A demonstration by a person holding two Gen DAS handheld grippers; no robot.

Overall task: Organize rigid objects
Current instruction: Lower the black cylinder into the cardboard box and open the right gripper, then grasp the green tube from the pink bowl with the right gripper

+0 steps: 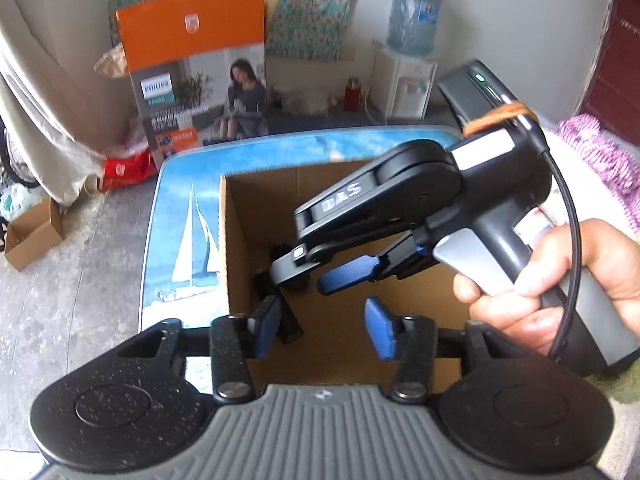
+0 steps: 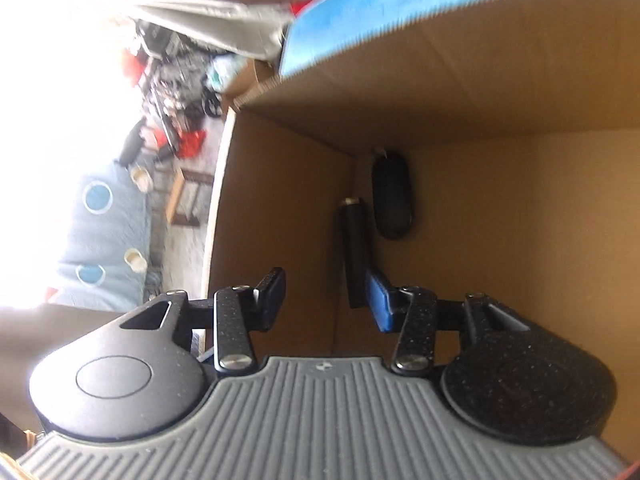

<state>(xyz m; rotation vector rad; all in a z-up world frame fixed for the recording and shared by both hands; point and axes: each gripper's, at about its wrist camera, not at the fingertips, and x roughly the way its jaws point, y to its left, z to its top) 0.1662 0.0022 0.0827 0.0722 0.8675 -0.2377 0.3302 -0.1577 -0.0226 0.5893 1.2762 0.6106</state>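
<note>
Cardboard box (image 2: pixel 500 80): brown, open, set on the blue sailboat-print table (image 1: pixel 188 216).
Black cylinder (image 2: pixel 354 256): laid on the box floor, just beyond the right gripper (image 2: pixel 326 300), beside a black oval case (image 2: pixel 392 196).
Right gripper: fingers spread, nothing held.
Left gripper (image 1: pixel 324 326): fingers spread above the box, nothing held.

Inside a cardboard box (image 2: pixel 500 92), tipped sideways in the frame, the right gripper (image 2: pixel 326 300) hangs with its jaws apart and nothing between them. A black cylinder (image 2: pixel 354 252) lies along the box floor, just beside a black oval case (image 2: pixel 392 196) in the corner. Beyond the rim, a blue tabletop (image 2: pixel 360 12) shows.
</note>
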